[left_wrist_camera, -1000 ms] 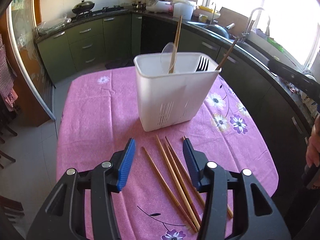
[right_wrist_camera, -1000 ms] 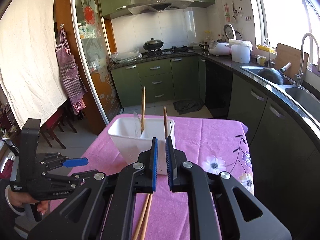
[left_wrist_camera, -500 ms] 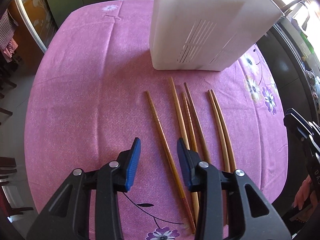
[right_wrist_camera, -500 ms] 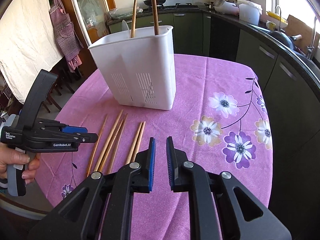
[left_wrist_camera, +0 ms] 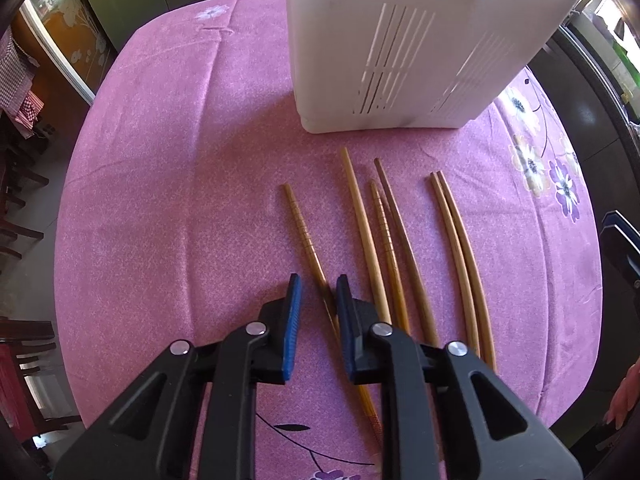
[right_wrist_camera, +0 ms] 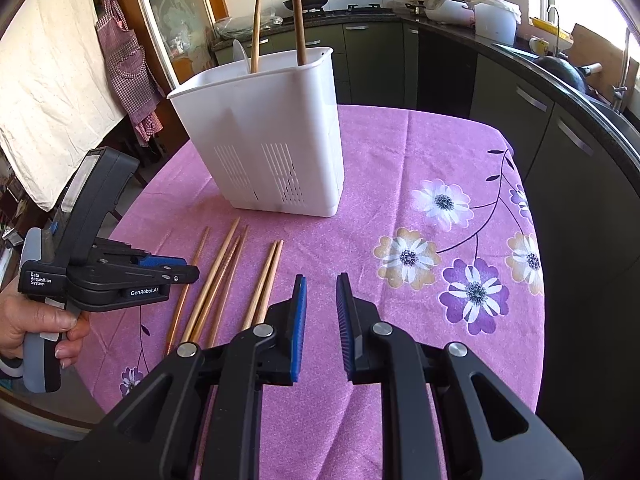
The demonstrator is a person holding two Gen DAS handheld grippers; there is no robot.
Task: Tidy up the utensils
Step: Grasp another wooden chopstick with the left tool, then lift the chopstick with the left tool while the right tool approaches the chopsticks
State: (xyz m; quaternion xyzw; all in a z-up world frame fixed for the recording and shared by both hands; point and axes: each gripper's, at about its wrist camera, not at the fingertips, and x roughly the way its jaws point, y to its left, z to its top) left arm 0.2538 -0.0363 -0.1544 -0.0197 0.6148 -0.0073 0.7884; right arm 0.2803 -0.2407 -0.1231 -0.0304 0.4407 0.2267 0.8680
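Left gripper lower, jaws spread astride the leftmost chopstick, perhaps touching; right gripper jaws now apart.

Pink floral tablecloth; white holder; chopsticks seemingly tan.

The right gripper hovers with fingers parted above the pink-clothed surface. At ten o'clock stands the white utensil holder; loose chopsticks lie below it. At nine o'clock, the left gripper reaches over them.
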